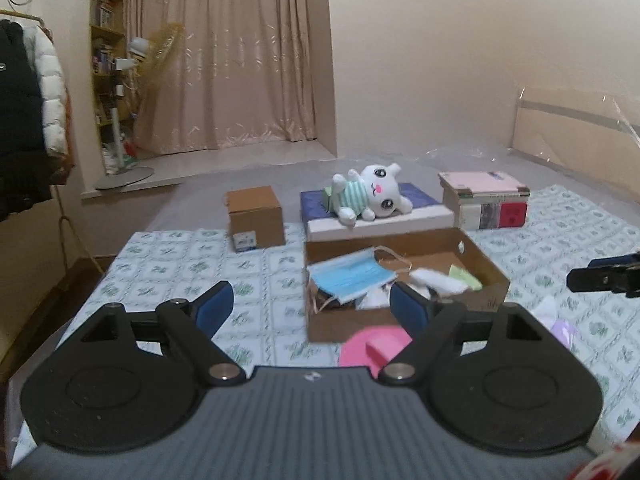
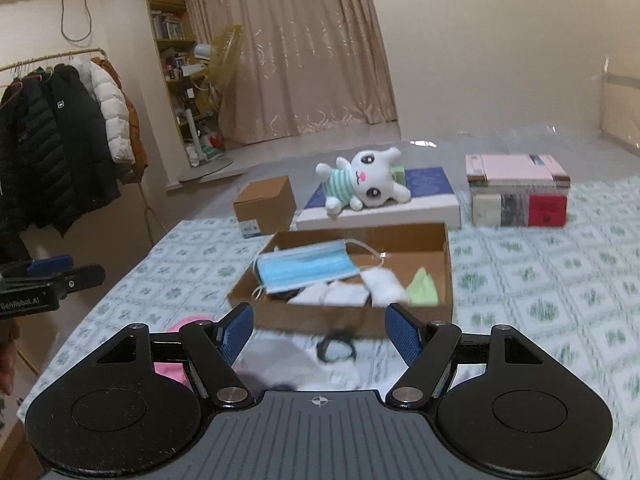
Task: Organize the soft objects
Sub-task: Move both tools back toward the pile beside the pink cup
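Note:
An open shallow cardboard box (image 1: 486, 264) (image 2: 446, 264) sits on the patterned bed cover. In it lie a blue face mask (image 1: 352, 274) (image 2: 306, 270), white cloths (image 2: 382, 286) and a green cloth (image 2: 422, 294). A white plush toy (image 1: 370, 194) (image 2: 362, 186) lies on a blue-topped flat box behind it. A pink soft item (image 1: 374, 346) (image 2: 172, 368) lies in front of the box. A black hair tie (image 2: 336, 350) lies near the right gripper. My left gripper (image 1: 312, 306) and right gripper (image 2: 320, 334) are open and empty, just before the box.
A small brown carton (image 1: 256, 214) (image 2: 266, 202) stands at the back left, a stack of books (image 1: 486, 200) (image 2: 518, 190) at the back right. Pale tissue-like items (image 1: 554, 318) lie right of the box. A coat rack (image 2: 60, 128) stands at the left.

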### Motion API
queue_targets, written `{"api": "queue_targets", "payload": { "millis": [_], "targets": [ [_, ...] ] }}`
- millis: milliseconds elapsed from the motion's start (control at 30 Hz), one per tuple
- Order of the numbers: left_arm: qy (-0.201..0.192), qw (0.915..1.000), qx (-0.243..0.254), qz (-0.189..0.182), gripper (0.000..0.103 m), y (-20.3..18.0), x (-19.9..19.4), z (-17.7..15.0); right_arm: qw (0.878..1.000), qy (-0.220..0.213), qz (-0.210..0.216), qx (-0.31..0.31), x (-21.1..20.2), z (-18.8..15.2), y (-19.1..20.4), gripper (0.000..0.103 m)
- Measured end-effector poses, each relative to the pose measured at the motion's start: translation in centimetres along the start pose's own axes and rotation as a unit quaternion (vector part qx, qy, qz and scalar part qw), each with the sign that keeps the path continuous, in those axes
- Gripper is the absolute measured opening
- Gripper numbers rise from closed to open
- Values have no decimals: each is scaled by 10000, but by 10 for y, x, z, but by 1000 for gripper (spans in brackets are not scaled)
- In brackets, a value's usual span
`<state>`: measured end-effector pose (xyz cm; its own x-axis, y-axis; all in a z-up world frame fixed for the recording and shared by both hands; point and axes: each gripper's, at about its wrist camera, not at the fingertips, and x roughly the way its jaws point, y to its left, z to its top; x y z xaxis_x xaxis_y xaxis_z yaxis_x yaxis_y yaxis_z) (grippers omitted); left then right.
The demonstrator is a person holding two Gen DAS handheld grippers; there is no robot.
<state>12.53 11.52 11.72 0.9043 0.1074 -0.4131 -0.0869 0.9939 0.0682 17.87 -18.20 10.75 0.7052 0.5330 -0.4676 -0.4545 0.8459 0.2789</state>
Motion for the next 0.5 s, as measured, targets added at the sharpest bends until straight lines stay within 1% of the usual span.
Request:
{"api": "queue_targets", "payload": {
  "millis": [100,267,400,500],
  "targets": [
    [62,9999,-105,9,84,-7,-16,-17,10000,31,-42,70,-14,-17,2,72],
    [262,9985,-478,2,84,-14,-36,-44,9997,125,-115,156,-32,-41,1,72],
    [476,9955,-815,25,83,-12,-45,-64,9996,113,-256,33,-46,-57,2,72],
    [602,9941,-901,85,83,-11,-49,-77,9993,189,-321,-70,-51,-72,3,72]
  ]
}}
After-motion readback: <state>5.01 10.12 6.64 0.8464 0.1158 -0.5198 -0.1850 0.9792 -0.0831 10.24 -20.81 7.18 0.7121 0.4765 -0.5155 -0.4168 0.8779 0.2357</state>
